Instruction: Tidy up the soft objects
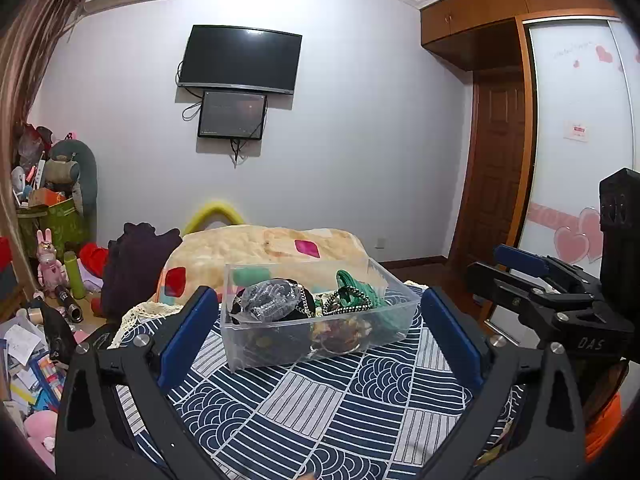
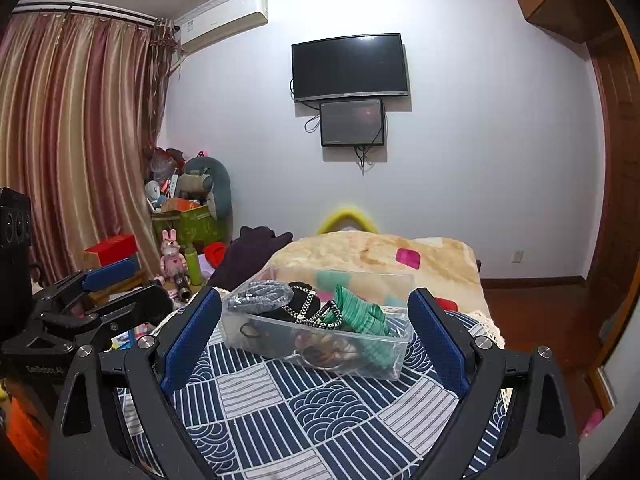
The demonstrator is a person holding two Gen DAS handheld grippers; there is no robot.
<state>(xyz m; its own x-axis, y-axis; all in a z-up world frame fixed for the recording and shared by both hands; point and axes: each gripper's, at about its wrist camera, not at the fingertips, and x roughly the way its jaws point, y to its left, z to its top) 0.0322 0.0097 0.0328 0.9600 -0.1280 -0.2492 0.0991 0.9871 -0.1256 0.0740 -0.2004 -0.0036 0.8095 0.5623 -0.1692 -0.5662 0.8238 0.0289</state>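
A clear plastic bin (image 1: pixel 276 350) stands on a blue-and-white patterned cloth (image 1: pixel 320 412). It holds a grey beaded item in a clear bag (image 1: pixel 272 300), a black item with a chain (image 1: pixel 308 308), a green pleated cloth (image 1: pixel 360 286) and other small things. The bin also shows in the right wrist view (image 2: pixel 260 336), with the green cloth (image 2: pixel 360 312) and the bagged item (image 2: pixel 260 294). My left gripper (image 1: pixel 320 320) is open and empty, just short of the bin. My right gripper (image 2: pixel 316 324) is open and empty, also facing the bin.
A folded beige blanket (image 1: pixel 264 246) with pink patches lies behind the bin. A dark garment (image 1: pixel 136 268) lies to its left. Toys, boxes and papers crowd the left side (image 1: pixel 52 248). A wardrobe (image 1: pixel 576 128) and a door are at the right.
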